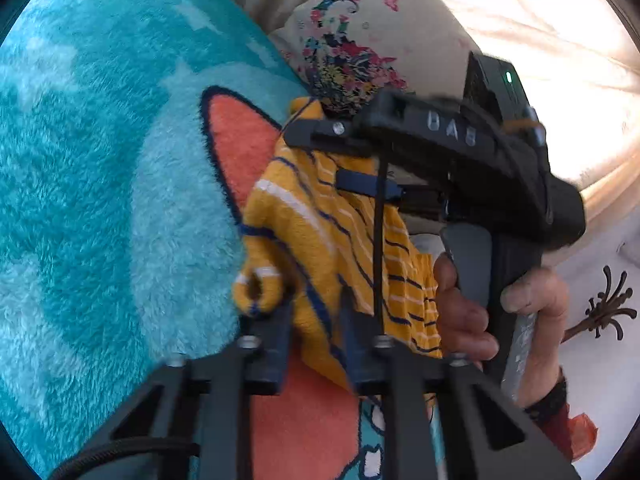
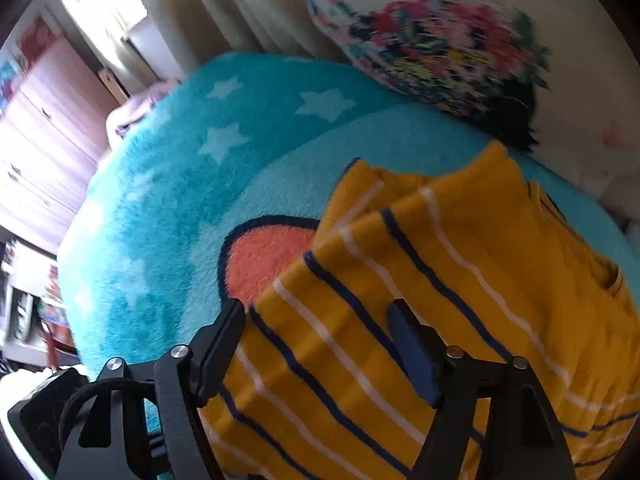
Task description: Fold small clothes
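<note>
Striped garment [image 2: 420,280], mid-fold, on teal blanket [image 1: 80,160].
Near: left gripper [image 1: 316,320] pinches the garment's edge, lifted. Beyond: right gripper [image 2: 320,344] gapes above the cloth, gripping nothing. Far: floral pillow [image 2: 440,52]. Risk: one-point hold lets fabric droop, spoiling the fold.

Raised pale letters are showing on the black body of the right gripper [image 1: 362,162], upper right of centre in the left wrist view; they are reading roughly "BAB", blurred, so the exact letters are staying uncertain; a small green light is glowing on the same body further up and right, carrying no writing; nothing legible is appearing in the right wrist view.
</note>
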A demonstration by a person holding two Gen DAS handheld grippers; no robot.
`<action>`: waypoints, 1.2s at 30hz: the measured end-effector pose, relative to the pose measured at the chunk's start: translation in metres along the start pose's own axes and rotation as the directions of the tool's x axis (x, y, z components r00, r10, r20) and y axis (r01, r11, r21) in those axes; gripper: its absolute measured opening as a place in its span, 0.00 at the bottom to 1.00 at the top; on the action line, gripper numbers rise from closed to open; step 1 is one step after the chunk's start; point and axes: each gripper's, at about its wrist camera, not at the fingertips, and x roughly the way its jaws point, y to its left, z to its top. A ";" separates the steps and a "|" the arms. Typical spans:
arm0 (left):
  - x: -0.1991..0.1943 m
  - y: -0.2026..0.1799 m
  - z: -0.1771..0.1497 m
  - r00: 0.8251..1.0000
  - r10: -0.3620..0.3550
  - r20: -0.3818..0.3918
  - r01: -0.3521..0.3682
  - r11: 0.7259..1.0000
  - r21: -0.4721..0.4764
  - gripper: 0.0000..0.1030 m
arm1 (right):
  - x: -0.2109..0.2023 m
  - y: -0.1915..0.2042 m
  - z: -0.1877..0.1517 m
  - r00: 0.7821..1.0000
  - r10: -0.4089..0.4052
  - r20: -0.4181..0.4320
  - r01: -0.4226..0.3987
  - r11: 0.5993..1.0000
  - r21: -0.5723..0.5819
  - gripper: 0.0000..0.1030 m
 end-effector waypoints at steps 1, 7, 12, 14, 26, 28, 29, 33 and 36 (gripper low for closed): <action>0.000 0.001 -0.001 1.000 0.001 0.001 -0.001 1.000 -0.002 0.14 | 0.003 0.001 0.002 1.000 -0.010 -0.014 0.010 1.000 -0.007 0.83; -0.003 -0.009 -0.004 1.000 0.023 0.019 -0.024 0.999 0.027 0.12 | 0.032 0.025 0.021 0.980 -0.148 -0.131 0.141 0.988 -0.055 0.92; -0.006 -0.017 -0.006 1.000 0.026 0.018 -0.027 0.999 0.038 0.12 | 0.038 0.043 0.012 0.943 -0.312 -0.117 0.290 0.942 -0.170 0.76; -0.008 -0.021 -0.007 1.000 0.018 0.021 -0.019 0.999 0.041 0.12 | 0.032 0.043 0.005 0.923 -0.379 -0.071 0.359 0.911 -0.203 0.44; -0.027 -0.093 -0.025 0.999 -0.043 0.006 0.040 0.969 0.244 0.18 | -0.071 -0.035 -0.036 0.978 -0.162 0.134 0.159 0.987 0.033 0.13; -0.034 -0.101 -0.027 0.999 -0.045 0.019 0.038 0.960 0.277 0.29 | -0.086 -0.049 -0.047 0.974 -0.142 0.174 0.130 0.988 0.082 0.13; -0.038 -0.104 -0.027 0.999 -0.043 0.025 0.035 0.959 0.283 0.34 | -0.096 -0.063 -0.056 0.972 -0.135 0.193 0.115 0.987 0.110 0.13; -0.024 -0.110 -0.027 1.000 -0.015 0.016 0.010 0.961 0.275 0.36 | -0.122 -0.105 -0.086 0.960 -0.122 0.253 0.072 0.978 0.197 0.13; -0.002 -0.116 -0.034 0.999 0.011 -0.030 -0.002 0.958 0.285 0.36 | -0.135 -0.138 -0.111 0.951 -0.126 0.282 0.053 0.966 0.252 0.13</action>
